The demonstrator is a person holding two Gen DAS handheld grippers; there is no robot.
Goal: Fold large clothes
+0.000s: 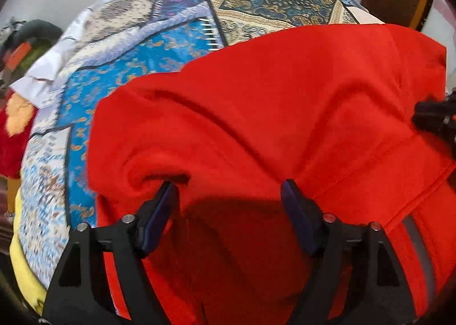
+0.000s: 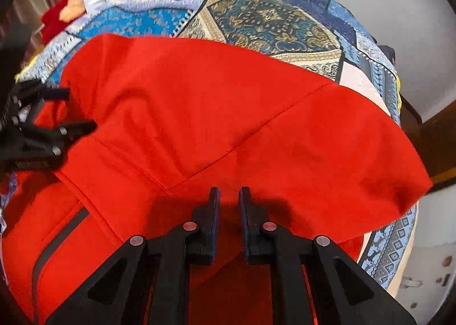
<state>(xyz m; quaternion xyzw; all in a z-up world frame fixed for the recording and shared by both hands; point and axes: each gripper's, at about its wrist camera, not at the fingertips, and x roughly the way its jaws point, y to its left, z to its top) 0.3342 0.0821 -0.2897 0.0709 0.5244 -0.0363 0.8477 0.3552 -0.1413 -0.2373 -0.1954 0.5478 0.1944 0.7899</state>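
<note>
One red jacket lies on one patchwork bedspread. Left gripper jaws stand wide, empty; right gripper jaws pinch its fabric.

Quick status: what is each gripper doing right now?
Left gripper: jaws open over the red fabric garment, gripping nothing.
Right gripper: jaws nearly shut; whether they pinch the garment cannot be told.

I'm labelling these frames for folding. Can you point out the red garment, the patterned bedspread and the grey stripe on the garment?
red garment [image 2: 228, 114]: right wrist view, its broad upper panel.
patterned bedspread [image 1: 159, 51]: left wrist view, a bright blue patch.
grey stripe [image 2: 61, 239]: right wrist view, mid-stripe, lower left.
</note>
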